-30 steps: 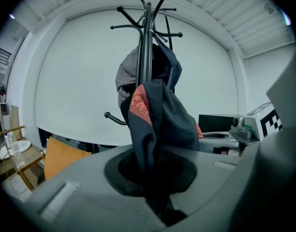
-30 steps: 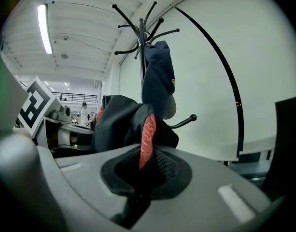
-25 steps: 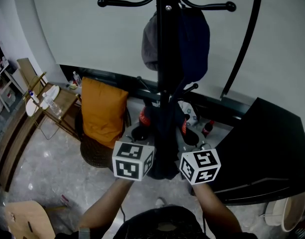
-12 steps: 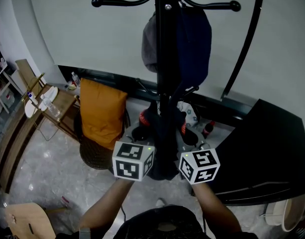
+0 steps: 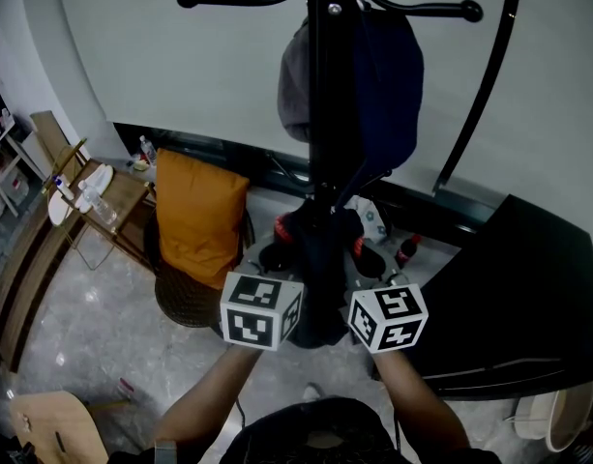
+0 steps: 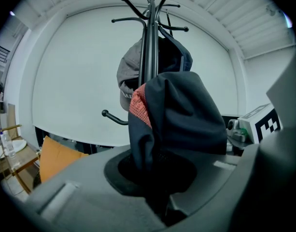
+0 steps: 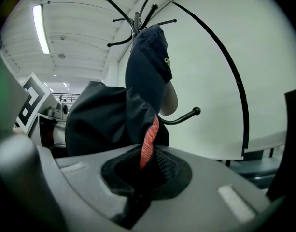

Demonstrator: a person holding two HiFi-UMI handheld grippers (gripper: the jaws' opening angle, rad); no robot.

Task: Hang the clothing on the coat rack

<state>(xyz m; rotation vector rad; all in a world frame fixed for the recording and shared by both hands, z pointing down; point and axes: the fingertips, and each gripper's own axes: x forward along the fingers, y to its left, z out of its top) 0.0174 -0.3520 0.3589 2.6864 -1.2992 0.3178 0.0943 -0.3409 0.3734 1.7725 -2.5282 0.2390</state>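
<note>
A dark navy garment (image 5: 320,278) with an orange-red lining hangs bunched between my two grippers, right in front of the black coat rack (image 5: 325,114). My left gripper (image 5: 294,319) is shut on its left side; the cloth (image 6: 176,115) rises out of the jaws. My right gripper (image 5: 349,322) is shut on the other side, the orange-red strip (image 7: 148,141) running into the jaws. A grey cap (image 5: 296,85) and a navy cap (image 5: 388,75) hang on the rack's upper hooks. A free lower hook (image 6: 111,116) sticks out left of the pole.
An orange cushion (image 5: 197,216) leans on a round wicker seat left of the rack. A small wooden side table (image 5: 103,206) with bottles stands further left. A black table (image 5: 528,298) is at right, and a curved black lamp arm (image 5: 480,85) rises behind the rack.
The view has tilted a little: the rack's top and caps sit slightly lower and larger. Both grippers keep their hold on the garment, almost unmoved.
</note>
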